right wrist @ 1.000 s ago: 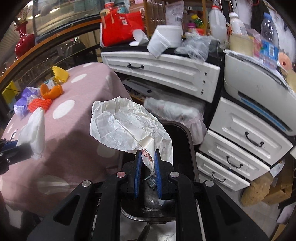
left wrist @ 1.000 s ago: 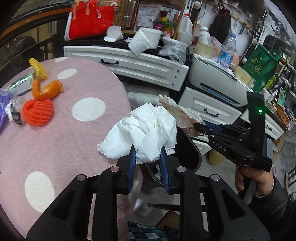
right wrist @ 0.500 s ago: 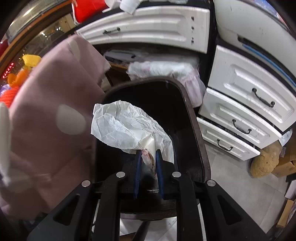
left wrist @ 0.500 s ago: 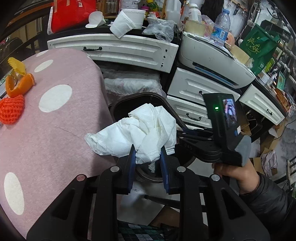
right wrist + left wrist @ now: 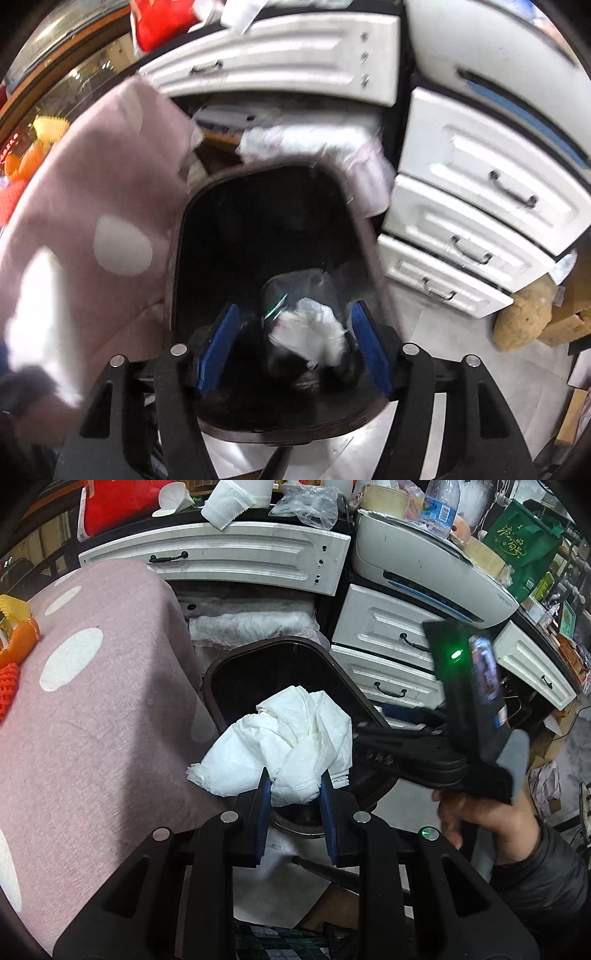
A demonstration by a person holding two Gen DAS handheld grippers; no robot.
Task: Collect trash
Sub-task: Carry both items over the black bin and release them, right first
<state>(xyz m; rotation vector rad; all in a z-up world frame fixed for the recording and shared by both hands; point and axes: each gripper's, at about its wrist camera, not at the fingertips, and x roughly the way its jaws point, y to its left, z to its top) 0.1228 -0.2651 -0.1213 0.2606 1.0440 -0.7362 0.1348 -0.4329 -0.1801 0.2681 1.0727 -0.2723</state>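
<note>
Left gripper (image 5: 295,794) clamps crumpled white tissue wad (image 5: 291,746) over near rim of dark oval trash bin (image 5: 236,664); bin mouth lies just ahead, below. Right gripper (image 5: 293,328) jaws just opened, empty, crumpled paper inside bin.

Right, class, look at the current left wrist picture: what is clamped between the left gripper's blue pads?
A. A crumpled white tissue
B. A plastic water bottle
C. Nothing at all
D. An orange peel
A: the left gripper has its blue pads pressed on a crumpled white tissue, held over the dark trash bin; the orange peel lies on the pink tablecloth.
</note>
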